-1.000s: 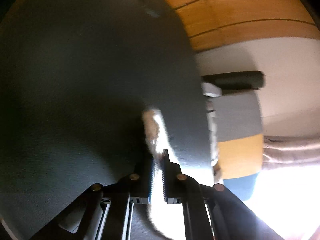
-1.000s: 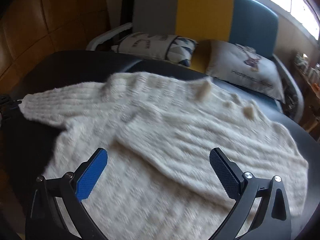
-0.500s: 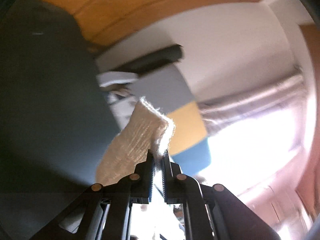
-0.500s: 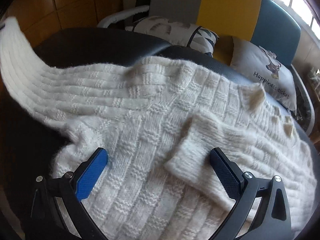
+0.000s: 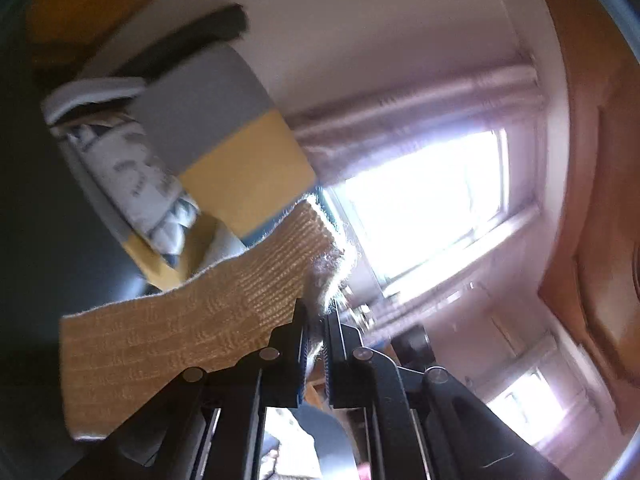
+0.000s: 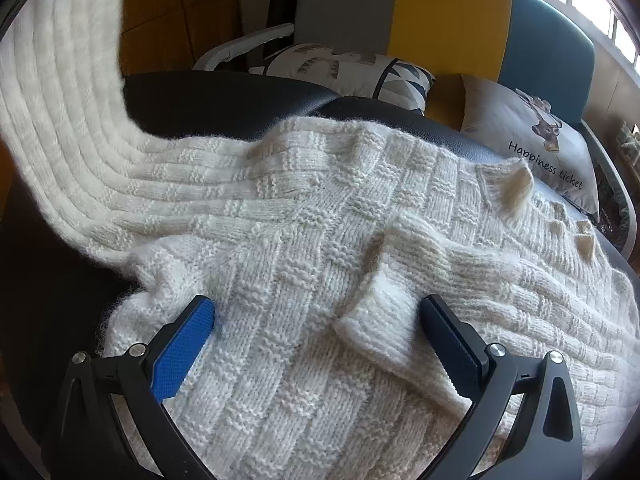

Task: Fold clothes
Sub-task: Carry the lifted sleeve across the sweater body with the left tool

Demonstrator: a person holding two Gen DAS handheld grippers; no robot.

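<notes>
So the right gripper sits low over the cream knit sweater, fingers spread wide and holding nothing, with the blue pad resting down against the knit on one side and the dark pad on the other just beside a folded-in sleeve cuff. That cuff lies on top of the sweater's body, roughly mid-garment. The sweater is spread flat over most of the black tabletop, reaching almost to its far edge, and a few little knit nubs stick up along the far right part. The other sleeve is lifted off the tabletop and sweeps up and away past the left edge, where the left gripper has its fingers pressed together on the ribbed cuff end, fuzzy fibres poking out between them. From the left wrist view that sleeve looks tan and backlit, kinda blurry. Beyond the table's far edge there's a chair with grey, yellow and blue back panels and two printed cushions on the seat. Past that is a bright window.
</notes>
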